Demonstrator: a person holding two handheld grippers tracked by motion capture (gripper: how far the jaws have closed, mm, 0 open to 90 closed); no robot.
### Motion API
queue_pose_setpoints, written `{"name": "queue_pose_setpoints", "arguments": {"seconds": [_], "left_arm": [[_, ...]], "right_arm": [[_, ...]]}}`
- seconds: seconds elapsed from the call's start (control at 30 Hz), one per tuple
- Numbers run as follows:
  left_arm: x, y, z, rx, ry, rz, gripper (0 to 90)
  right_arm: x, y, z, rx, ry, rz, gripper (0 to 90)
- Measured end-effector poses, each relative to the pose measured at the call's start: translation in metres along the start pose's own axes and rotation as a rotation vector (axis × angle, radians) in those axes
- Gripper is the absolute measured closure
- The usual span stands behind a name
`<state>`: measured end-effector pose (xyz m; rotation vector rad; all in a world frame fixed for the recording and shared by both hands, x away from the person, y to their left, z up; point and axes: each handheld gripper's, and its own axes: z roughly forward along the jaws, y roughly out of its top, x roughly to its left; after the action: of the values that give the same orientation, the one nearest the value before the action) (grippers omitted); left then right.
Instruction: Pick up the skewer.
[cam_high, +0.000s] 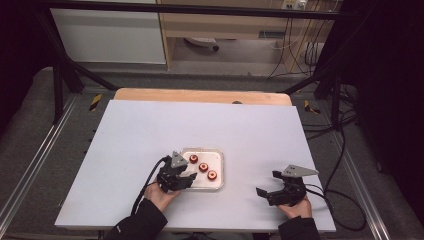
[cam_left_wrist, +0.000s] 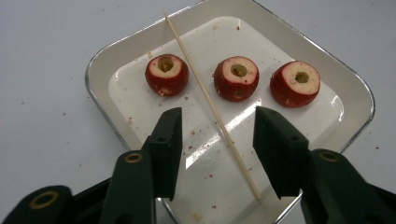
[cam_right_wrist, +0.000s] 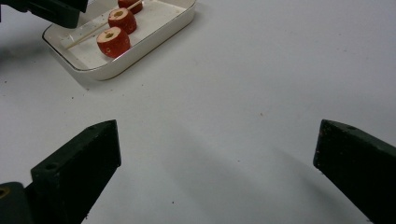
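wooden skewer (cam_left_wrist: 212, 108) between parted left gripper (cam_left_wrist: 217, 135) jaws over tray (cam_left_wrist: 348, 84); right gripper (cam_right_wrist: 215, 168) released.

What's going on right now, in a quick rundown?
Left gripper open, over skewer in tray. Right gripper open, over bare table. Three cored fruits in a row. Nothing in the way.

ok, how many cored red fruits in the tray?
3, in a row across the white tray: one left of the wooden skewer, two right of it. None looks hidden.

Far fruit piece (cam_right_wrist: 130, 4) cut off by top edge, right gripper view.
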<state>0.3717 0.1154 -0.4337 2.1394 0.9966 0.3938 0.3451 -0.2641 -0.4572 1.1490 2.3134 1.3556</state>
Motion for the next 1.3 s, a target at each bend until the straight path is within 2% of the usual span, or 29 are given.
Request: {"name": "queue_pose_setpoints", "arguments": {"seconds": [0.2,0.37,0.6,0.9,1.3], "left_arm": [[-0.006,0.001,0.008,-0.021,0.011,-0.021,63.4],[-0.01,0.0,0.012,-0.012,0.035,-0.008,69.8],[-0.012,-0.003,0.015,-0.019,0.035,-0.021,79.5],[-0.016,-0.002,0.021,-0.019,0.071,-0.041,82.8],[-0.017,-0.002,0.023,-0.024,0.08,-0.067,87.7]], "right_arm": [[0.0,0.0,0.0,0.0,0.001,-0.004,1.4],[0.0,0.0,0.0,0.0,0.001,-0.003,1.4],[0.0,0.0,0.001,0.003,0.002,-0.003,1.4],[0.0,0.0,0.001,0.008,0.006,0.0,1.4],[0.0,0.0,0.001,0.007,0.007,0.001,1.4]]}}
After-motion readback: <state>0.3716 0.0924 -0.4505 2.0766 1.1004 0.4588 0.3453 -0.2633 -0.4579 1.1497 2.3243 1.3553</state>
